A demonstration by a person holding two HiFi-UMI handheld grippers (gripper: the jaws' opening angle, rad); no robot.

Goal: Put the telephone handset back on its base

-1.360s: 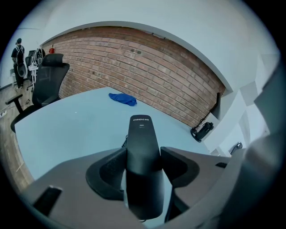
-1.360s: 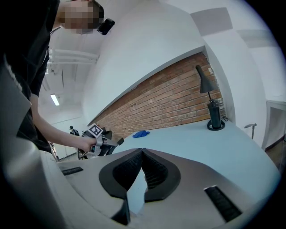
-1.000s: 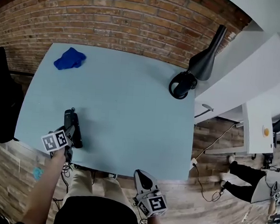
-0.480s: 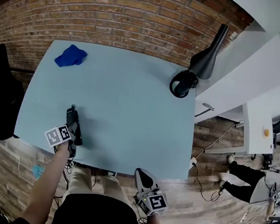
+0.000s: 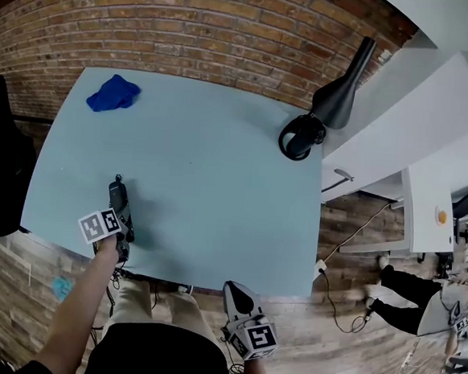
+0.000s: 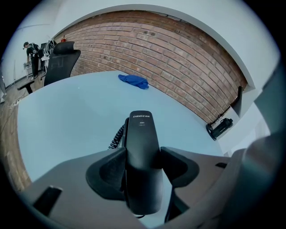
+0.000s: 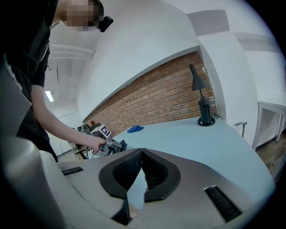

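Observation:
My left gripper (image 5: 119,216) (image 6: 143,156) is shut on the black telephone handset (image 6: 143,152) (image 5: 118,201). It holds the handset low over the near left part of the light blue table (image 5: 218,181). The pads press on both sides of the handset's middle. A coiled cord (image 6: 117,136) shows beside its left side. I cannot tell the phone's base apart from the handset in either view. My right gripper (image 5: 238,294) (image 7: 142,154) is shut with nothing in it and hangs off the table's near edge.
A blue cloth (image 5: 112,93) (image 6: 133,81) lies at the far left corner. A black desk lamp (image 5: 338,93) (image 7: 203,100) stands at the far right corner. A black office chair (image 5: 1,172) is left of the table, and a white desk (image 5: 432,133) is to its right.
The left gripper and the handset have turned a little, so the handset now points straighter away from me. The right gripper has stayed where it was.

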